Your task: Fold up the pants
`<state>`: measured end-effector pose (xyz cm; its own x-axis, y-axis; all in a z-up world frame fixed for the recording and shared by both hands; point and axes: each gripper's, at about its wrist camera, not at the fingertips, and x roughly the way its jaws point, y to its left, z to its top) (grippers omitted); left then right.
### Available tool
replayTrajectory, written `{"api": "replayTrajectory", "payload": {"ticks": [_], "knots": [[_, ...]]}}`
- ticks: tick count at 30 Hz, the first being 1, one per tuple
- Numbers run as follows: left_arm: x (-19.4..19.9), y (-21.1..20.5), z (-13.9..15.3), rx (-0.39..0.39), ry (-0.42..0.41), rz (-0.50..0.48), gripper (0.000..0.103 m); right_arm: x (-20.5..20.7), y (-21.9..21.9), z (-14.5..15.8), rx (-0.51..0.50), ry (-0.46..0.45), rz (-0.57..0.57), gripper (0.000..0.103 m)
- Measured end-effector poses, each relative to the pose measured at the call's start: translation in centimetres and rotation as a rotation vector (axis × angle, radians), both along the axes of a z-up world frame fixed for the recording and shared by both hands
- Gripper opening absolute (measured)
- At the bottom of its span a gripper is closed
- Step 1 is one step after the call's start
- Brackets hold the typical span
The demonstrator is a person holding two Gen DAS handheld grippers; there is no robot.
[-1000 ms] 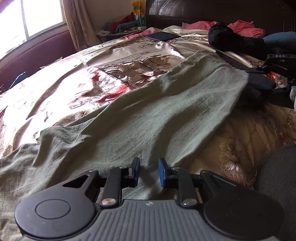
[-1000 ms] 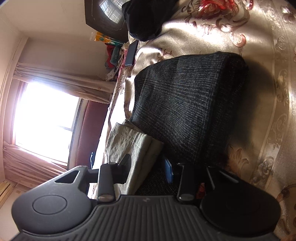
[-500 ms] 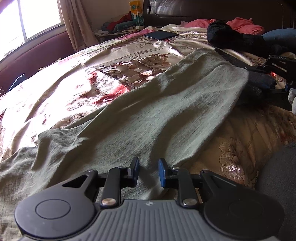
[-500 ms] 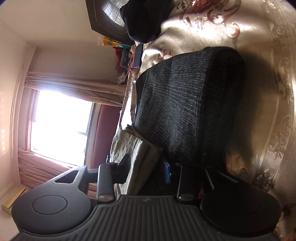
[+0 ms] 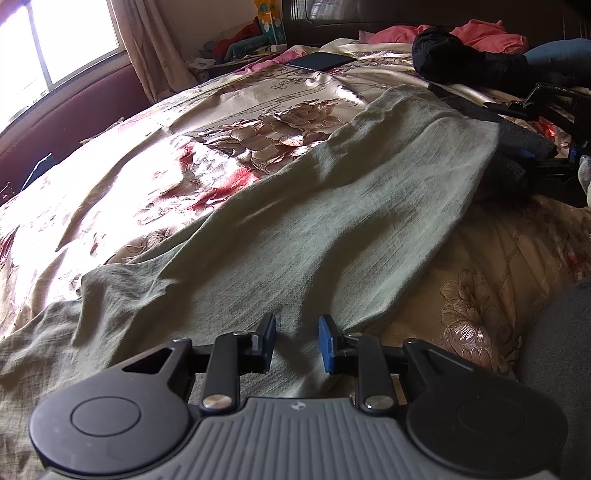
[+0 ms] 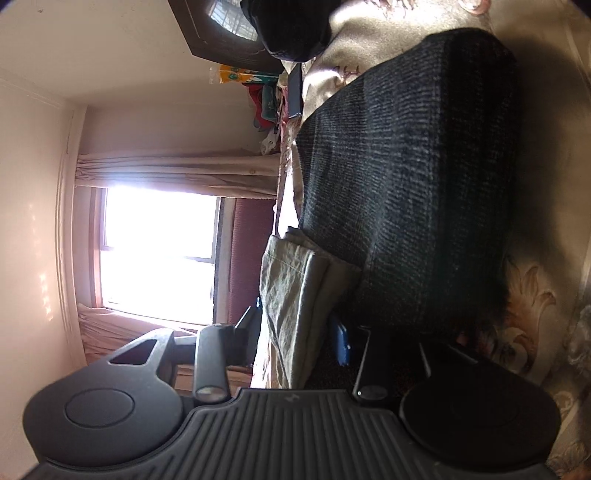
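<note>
Pale green pants [image 5: 295,229] lie stretched across a floral bedspread [image 5: 184,166], from near left to far right. My left gripper [image 5: 297,341] hovers low over their near part with its blue pads apart and nothing between them. My right gripper [image 6: 297,332], rolled sideways, has its jaws around the layered hem of the pants [image 6: 291,291], beside a dark folded garment [image 6: 406,177]. It shows in the left wrist view [image 5: 561,162] at the far right end of the pants.
A black garment [image 5: 461,62], pink clothes [image 5: 480,35] and a dark tablet [image 5: 319,61] lie near the dark headboard. A window [image 5: 55,44] with a curtain is at far left. A dark rounded shape [image 5: 557,369] sits at near right.
The right wrist view has rolled and shifted a little along the dark garment. The left gripper and the pants have barely moved.
</note>
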<state>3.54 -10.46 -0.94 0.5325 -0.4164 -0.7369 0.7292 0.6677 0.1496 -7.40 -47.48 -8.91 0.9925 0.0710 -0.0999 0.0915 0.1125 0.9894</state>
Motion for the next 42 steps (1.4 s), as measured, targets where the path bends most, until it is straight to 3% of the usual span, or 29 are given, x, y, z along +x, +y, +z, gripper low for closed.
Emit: {"api": "replayTrajectory", "payload": {"ticks": [2,6,8,9,11,13,15,18,19,20,22,27,29,31,32,35,37,39,40,42], "knots": [[-0.1,-0.2,0.0,0.008,-0.004,-0.003,0.039,0.0,0.0,0.1,-0.019,-0.031,-0.003,0.042],[0.0,-0.4,-0.1,0.008,-0.008,-0.005,0.039,1.5,0.2,-0.1,-0.096,0.058,0.022,0.033],[0.0,-0.4,0.0,0.007,-0.005,0.0,0.039,1.6,0.3,0.8,-0.12,0.031,0.018,0.035],[-0.1,-0.4,0.0,0.004,-0.004,0.002,0.039,1.6,0.4,1.2,-0.134,0.012,0.009,0.031],[-0.2,-0.4,0.0,0.005,-0.007,0.0,0.039,2.4,0.4,1.9,-0.179,0.025,0.01,0.003],[-0.2,-0.5,0.0,0.006,-0.01,-0.001,0.039,3.9,0.2,1.2,-0.176,0.104,0.027,0.003],[-0.2,-0.5,0.1,-0.004,-0.01,0.0,0.039,4.8,-0.2,0.7,-0.114,0.077,0.053,0.004],[-0.1,-0.4,0.1,-0.024,0.0,0.014,0.039,5.9,-0.3,2.2,-0.128,-0.002,0.092,0.034],[0.0,-0.4,0.1,-0.032,0.006,0.021,0.039,6.4,-0.1,2.6,-0.156,0.019,0.094,0.029],[0.0,-0.4,0.1,-0.036,0.009,0.026,0.039,6.8,0.1,2.8,-0.17,0.057,0.097,0.003],[-0.1,-0.3,0.3,-0.036,0.007,0.029,0.039,6.6,0.1,3.4,-0.145,0.076,0.091,0.005],[-1.4,-0.3,1.8,-0.095,-0.026,-0.004,0.043,2.2,0.1,8.3,-0.232,-0.045,-0.027,0.004],[-1.4,-0.8,1.7,-0.108,-0.021,-0.01,0.045,2.4,0.0,8.0,-0.278,0.042,-0.027,0.004],[-1.0,-1.6,0.8,-0.081,0.035,-0.025,0.046,3.0,-0.7,6.4,-0.177,0.117,-0.011,0.004],[-0.9,-1.9,0.3,-0.06,0.048,-0.021,0.046,1.7,-0.4,6.1,-0.14,0.114,-0.016,0.004],[-1.7,-1.2,1.2,-0.101,0.028,-0.042,0.046,0.1,0.4,8.3,-0.22,0.06,-0.053,0.004],[-1.8,-0.7,1.5,-0.119,0.03,-0.041,0.053,0.4,0.1,8.6,-0.246,0.104,-0.05,0.004],[-1.1,-0.4,1.2,-0.109,0.057,-0.021,0.053,1.2,-0.5,7.5,-0.192,0.2,-0.035,0.004],[-1.0,-0.2,1.2,-0.111,0.062,-0.01,0.053,1.0,-0.5,7.4,-0.169,0.211,-0.028,0.004],[-1.3,0.9,2.0,-0.164,0.041,0.002,0.053,0.0,0.4,9.2,-0.25,0.152,-0.046,0.004]]}}
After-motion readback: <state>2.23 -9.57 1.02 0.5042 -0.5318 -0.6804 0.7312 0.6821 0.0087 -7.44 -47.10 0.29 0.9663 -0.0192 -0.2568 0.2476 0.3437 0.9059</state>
